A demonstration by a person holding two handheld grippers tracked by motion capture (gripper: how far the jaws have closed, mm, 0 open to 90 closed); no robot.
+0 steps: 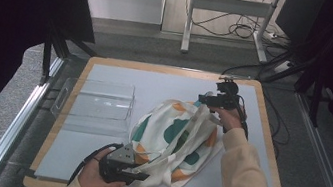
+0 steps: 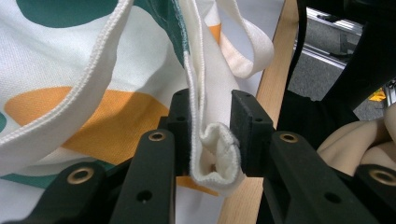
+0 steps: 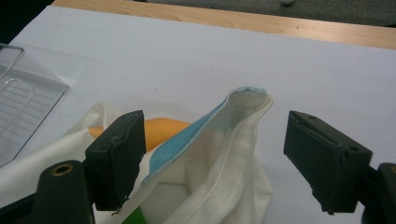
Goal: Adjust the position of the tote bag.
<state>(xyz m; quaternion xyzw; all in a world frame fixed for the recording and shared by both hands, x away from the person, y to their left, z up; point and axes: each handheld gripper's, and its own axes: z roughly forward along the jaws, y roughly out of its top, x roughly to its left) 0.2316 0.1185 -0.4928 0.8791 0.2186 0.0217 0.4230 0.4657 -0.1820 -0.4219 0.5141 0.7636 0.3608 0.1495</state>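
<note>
A white cloth tote bag (image 1: 173, 135) with green and orange blotches lies crumpled mid-table. At its near left corner my left gripper (image 1: 142, 174) is shut on a folded white hem; in the left gripper view both pads of the left gripper (image 2: 211, 108) press a rolled fold of the bag (image 2: 60, 60), and a handle loop (image 2: 250, 46) lies beyond. At the bag's far end my right gripper (image 1: 206, 101) is held low. The right gripper (image 3: 215, 140) stands wide open around an upright corner of the bag (image 3: 224, 154) with a light blue edge; neither pad clamps the cloth.
A clear plastic tray (image 1: 97, 103) sits left of the bag on the white mat (image 1: 156, 84), its corner also in the right gripper view as the tray (image 3: 23, 107). The wooden table edge (image 1: 59, 124) frames the mat. A sleeve reaches in from the bottom right.
</note>
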